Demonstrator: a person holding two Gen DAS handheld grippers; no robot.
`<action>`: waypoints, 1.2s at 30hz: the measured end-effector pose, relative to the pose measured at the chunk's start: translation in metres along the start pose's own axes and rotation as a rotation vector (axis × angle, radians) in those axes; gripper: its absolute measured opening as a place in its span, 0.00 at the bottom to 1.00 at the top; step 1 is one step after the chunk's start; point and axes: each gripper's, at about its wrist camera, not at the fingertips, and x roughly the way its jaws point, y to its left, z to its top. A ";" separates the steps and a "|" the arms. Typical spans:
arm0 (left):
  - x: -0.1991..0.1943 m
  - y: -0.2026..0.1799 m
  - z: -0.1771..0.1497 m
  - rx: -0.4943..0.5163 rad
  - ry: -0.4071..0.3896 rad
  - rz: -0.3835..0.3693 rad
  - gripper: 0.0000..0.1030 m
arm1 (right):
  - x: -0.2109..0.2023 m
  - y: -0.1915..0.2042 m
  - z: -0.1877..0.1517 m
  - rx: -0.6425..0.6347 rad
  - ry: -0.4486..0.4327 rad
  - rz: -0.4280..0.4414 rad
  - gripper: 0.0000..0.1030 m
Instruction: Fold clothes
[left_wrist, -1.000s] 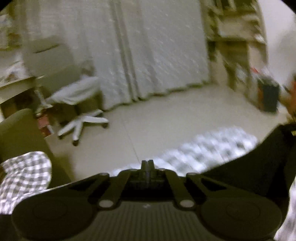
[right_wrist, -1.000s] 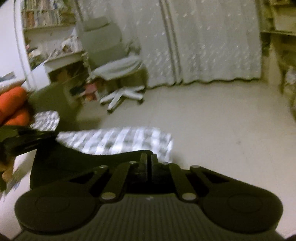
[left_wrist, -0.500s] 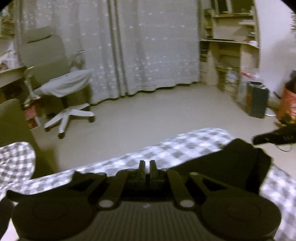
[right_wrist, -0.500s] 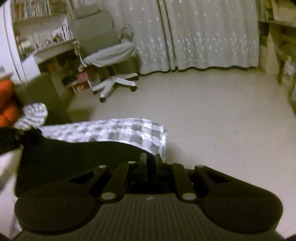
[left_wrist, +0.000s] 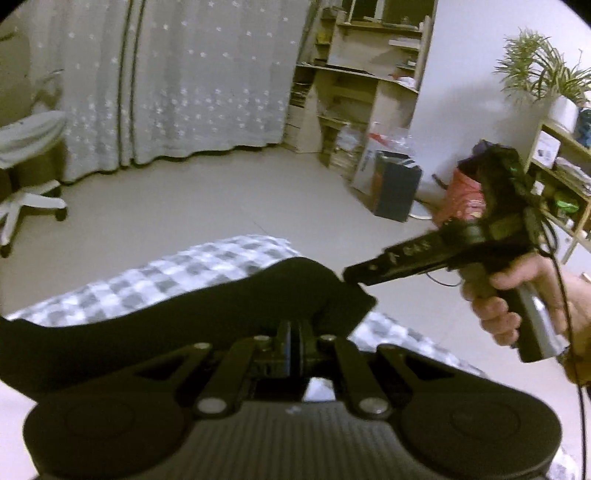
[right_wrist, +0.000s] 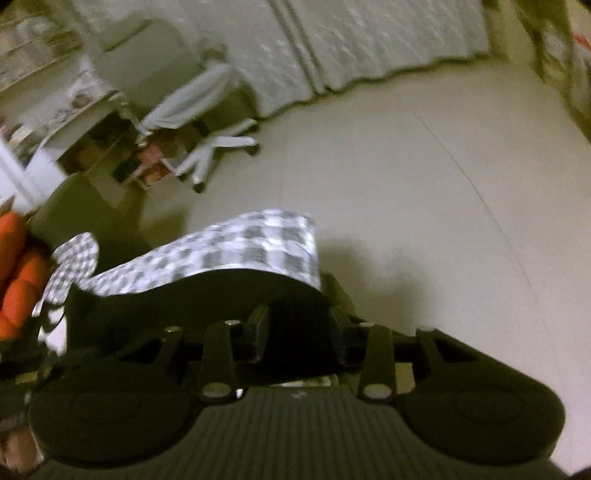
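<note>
One black garment (left_wrist: 177, 325) — left tongs (left_wrist: 293, 332) pinching; right tongs (right_wrist: 299, 332) parted.

The right-wrist view is smeared by motion, so the shelves (right_wrist: 40, 48) at top left cannot be read. The black garment (left_wrist: 177, 317) covers the fingertips of the left tool (left_wrist: 293, 334). The office chair (left_wrist: 26, 173) is cut off by the left edge. How the right tool (right_wrist: 297, 332) meets the cloth is hidden.

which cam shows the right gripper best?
Left wrist view: the right gripper shows whole from the side, sharp, in the person's right hand, its tip at the black garment. Its own camera shows only its base and spread fingers, blurred.
</note>
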 end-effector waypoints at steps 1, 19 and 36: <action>0.001 -0.002 -0.001 0.006 0.004 -0.007 0.04 | 0.000 -0.005 0.001 0.040 0.005 0.013 0.38; 0.001 -0.022 -0.008 0.062 0.056 -0.083 0.04 | -0.002 -0.044 0.004 0.410 0.045 0.088 0.06; -0.020 -0.017 -0.008 0.048 -0.008 -0.124 0.18 | -0.064 -0.056 -0.060 0.366 -0.049 0.042 0.05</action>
